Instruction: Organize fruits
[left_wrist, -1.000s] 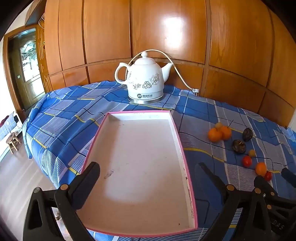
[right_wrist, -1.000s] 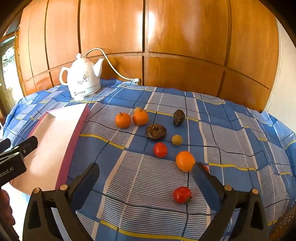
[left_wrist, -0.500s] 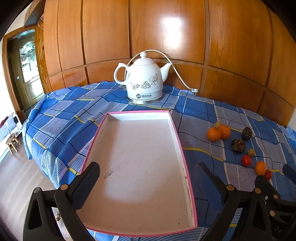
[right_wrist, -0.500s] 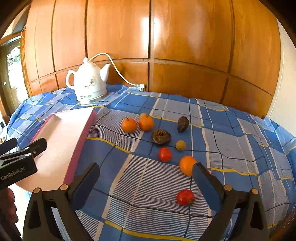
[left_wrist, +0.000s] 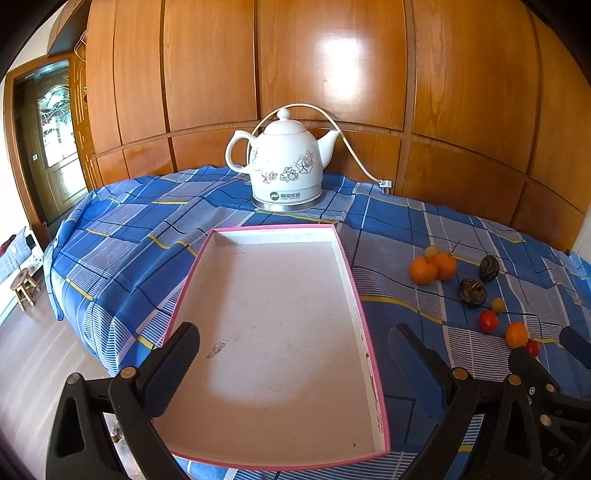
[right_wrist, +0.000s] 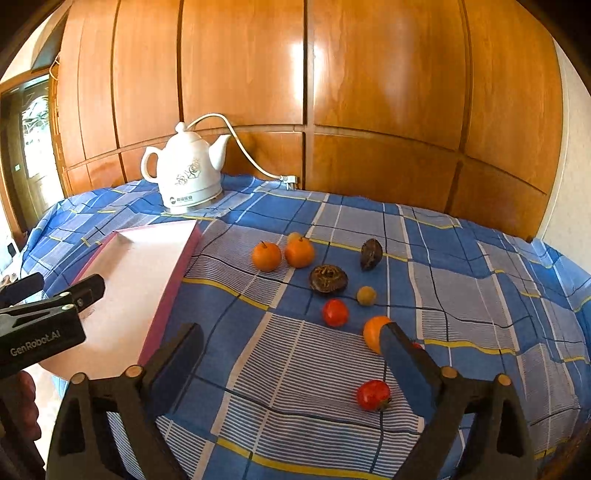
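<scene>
On the right half of the checked bench, the loose fruits (right_wrist: 334, 312) lie beside the unfilled pink tray (left_wrist: 364, 332), and the right tool (right_wrist: 291, 352), now nearer them, is closing with nothing between its jaws, suggesting a first pick, while the left tool (left_wrist: 293, 356) is held wide and empty over the tray.

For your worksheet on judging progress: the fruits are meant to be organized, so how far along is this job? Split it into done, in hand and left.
Done: nothing; the pink tray holds no fruit. In hand: nothing held; the right gripper has its jaws closing slightly above the cloth, with the nearest red fruit just ahead between them, untouched; the left gripper is open over the tray. Left: every fruit, such as the two oranges and the dark fruits.
</scene>
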